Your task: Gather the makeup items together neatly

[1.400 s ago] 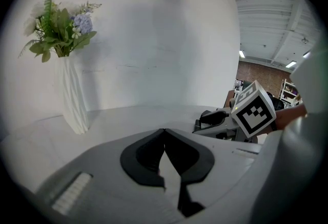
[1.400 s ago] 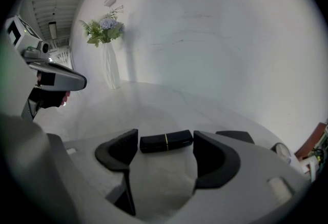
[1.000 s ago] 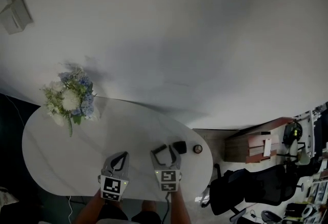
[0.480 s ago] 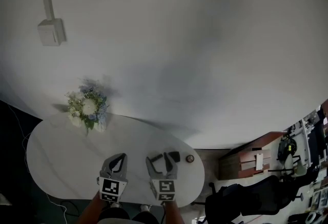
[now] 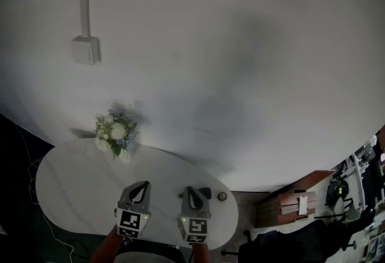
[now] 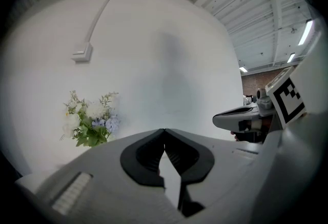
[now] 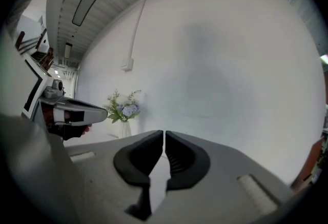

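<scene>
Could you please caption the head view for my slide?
Left gripper shut, right gripper just closed empty, over white table with flowers.

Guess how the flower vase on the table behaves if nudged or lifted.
Probably top-heavy: the flower vase is narrow and the bouquet spreads much wider above it, so a high push would likely tip it. A low push may slide it on the smooth-looking table. Stems look thin, so likely floppy if grabbed there.

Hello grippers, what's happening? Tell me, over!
Left gripper shut, empty. Right gripper just closed, empty too. Dark case and little round pot on the table, not held. Flowers far off, nothing in the way.
</scene>
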